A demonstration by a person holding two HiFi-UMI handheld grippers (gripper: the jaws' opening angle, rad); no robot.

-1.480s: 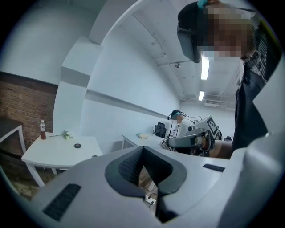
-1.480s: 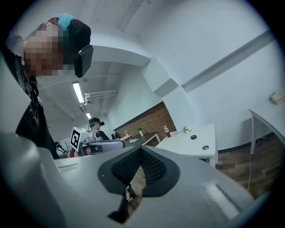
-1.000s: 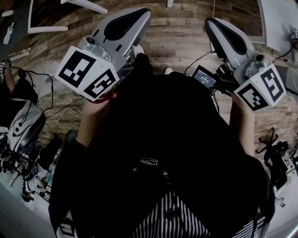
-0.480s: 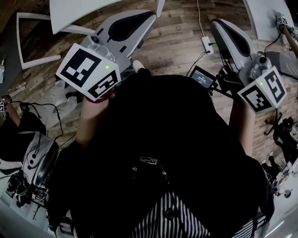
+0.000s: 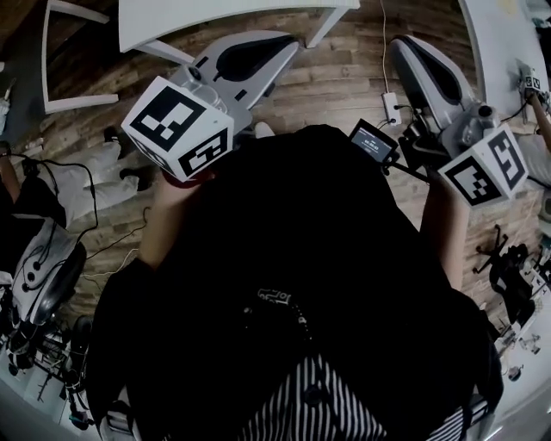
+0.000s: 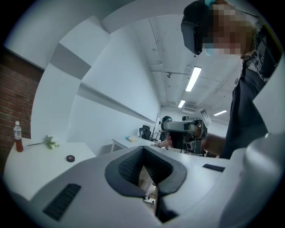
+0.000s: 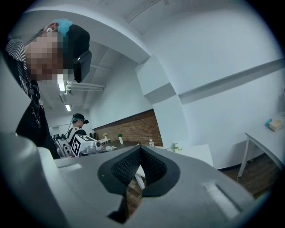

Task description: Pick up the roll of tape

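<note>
The roll of tape is a small black ring lying flat on a white table, far ahead and to the left in the left gripper view. A red bottle and a small plant stand further back on that table. My left gripper is shut and holds nothing. It is held level, well short of the tape. My right gripper is also shut and holds nothing. In the head view both grippers reach forward over the wooden floor. The tape does not show there.
The white table's edge lies just ahead of me. Cables and a power strip lie on the floor, and gear is piled at the left. Another person with a gripper stands across the room. A second table stands at the right.
The white table has come into the head view from the top and drawn nearer. The left gripper has swung a little to the right. Both grippers stay shut.
</note>
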